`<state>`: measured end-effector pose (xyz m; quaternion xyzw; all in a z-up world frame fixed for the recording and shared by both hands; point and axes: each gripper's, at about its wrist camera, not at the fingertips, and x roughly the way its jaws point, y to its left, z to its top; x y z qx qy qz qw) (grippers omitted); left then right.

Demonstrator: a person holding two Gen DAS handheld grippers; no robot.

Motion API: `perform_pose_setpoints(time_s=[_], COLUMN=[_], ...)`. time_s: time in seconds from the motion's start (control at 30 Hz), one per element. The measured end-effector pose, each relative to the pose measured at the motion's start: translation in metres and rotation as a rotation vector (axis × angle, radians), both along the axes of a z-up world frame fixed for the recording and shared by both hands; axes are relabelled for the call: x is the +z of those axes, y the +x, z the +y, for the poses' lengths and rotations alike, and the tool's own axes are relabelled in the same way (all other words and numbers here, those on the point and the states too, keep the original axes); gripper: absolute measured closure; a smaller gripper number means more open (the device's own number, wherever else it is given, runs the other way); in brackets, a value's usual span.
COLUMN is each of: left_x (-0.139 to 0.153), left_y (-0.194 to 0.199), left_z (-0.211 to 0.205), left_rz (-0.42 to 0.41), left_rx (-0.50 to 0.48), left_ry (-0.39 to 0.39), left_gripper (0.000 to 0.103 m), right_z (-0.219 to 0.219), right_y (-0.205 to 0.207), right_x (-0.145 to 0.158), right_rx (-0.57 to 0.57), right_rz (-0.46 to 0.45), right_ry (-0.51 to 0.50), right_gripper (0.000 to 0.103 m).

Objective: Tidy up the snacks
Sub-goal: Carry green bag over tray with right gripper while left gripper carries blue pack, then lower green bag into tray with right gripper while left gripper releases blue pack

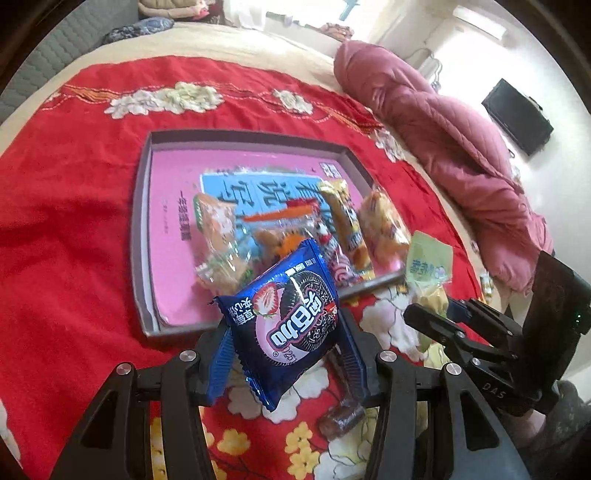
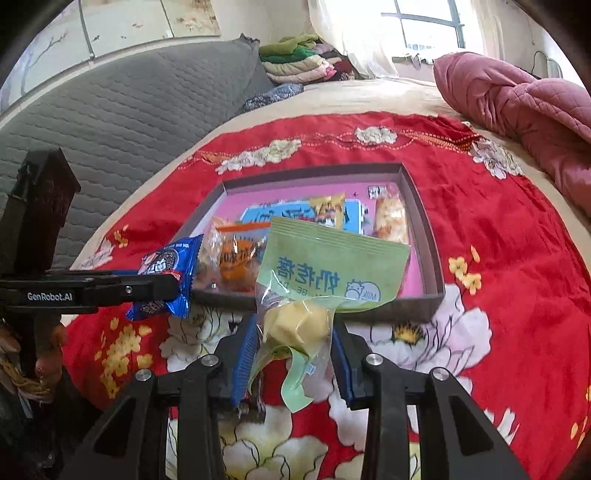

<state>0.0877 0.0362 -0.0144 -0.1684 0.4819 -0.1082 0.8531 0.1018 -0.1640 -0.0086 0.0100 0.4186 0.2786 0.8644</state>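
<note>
- Bed (image 2: 388, 96) with a cream sheet fills most of both views; a red flowered cloth (image 1: 74, 206) is spread over it.
- Grey quilted headboard (image 2: 122, 110) along the left side.
- Pink quilted duvet (image 1: 443, 140) bunched at the right edge.
- Folded clothes (image 2: 299, 61) stacked at the far end, beside a dark blue patterned pillow (image 2: 273, 96).
- Window (image 2: 424, 24) with pale curtains; strong daylight.
- White wall with a dark box (image 1: 517, 118) on it.
</note>
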Motion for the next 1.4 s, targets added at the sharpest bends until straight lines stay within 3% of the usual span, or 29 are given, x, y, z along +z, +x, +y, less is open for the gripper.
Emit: perform_pose_setpoints(time_s=[0.47, 1.4], left_x=[0.004, -0.015], left_y=[0.029, 0.046], left_z=[0.002, 0.011], left_rz=[-0.057, -0.032], left_rx=[0.054, 0.079], left_ry=[0.036, 0.053], left_gripper=[0.049, 0.049], right_z=[0.012, 0.028], right_y=[0.033, 0.064], right_x=[0.010, -0.017], right_rx=[-0.035, -0.080], right_rz=[-0.055, -0.040], right_ry=[0.031, -0.051], right_gripper=[0.065, 0.065])
